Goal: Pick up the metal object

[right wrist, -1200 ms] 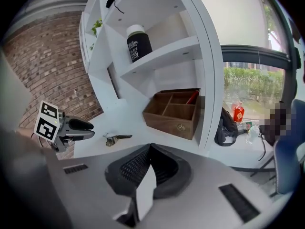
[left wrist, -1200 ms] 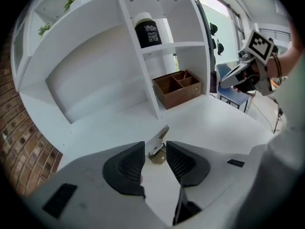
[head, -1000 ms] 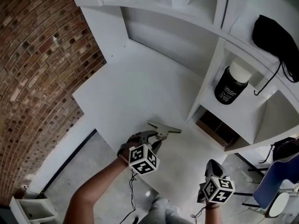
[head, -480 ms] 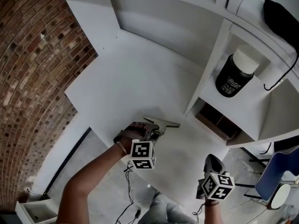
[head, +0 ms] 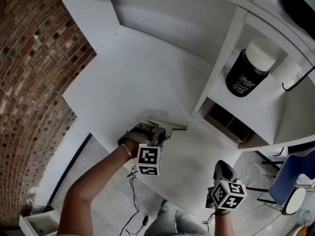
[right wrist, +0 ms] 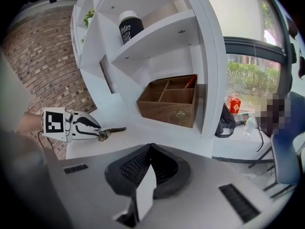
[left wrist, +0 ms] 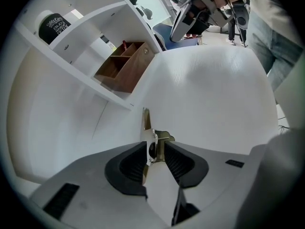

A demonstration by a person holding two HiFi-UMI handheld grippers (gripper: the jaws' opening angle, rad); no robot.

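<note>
The metal object (head: 168, 126), a flat hinge-like bracket with a long thin blade, sits low over the white desk (head: 133, 82). My left gripper (head: 157, 136) is shut on its thick end. In the left gripper view the black pads (left wrist: 131, 163) clamp the bracket (left wrist: 147, 119), whose blade points ahead toward the shelf unit. I cannot tell if it still touches the desk. The right gripper view shows the left gripper (right wrist: 100, 133) holding the blade (right wrist: 114, 129) level. My right gripper (head: 222, 172) hangs at the desk's near right edge, jaws (right wrist: 150, 151) shut on nothing.
A wooden divided box (head: 227, 125) (left wrist: 125, 66) (right wrist: 170, 99) stands in the lowest shelf cubby, right of the bracket. One shelf up is a black jar with a white lid (head: 249, 73). A brick wall (head: 29, 82) runs along the left, and a blue chair (head: 291, 181) stands at lower right.
The left gripper has stayed shut on the metal object and rolled a little, so its marker cube faces me more squarely. The right gripper has hardly moved.
</note>
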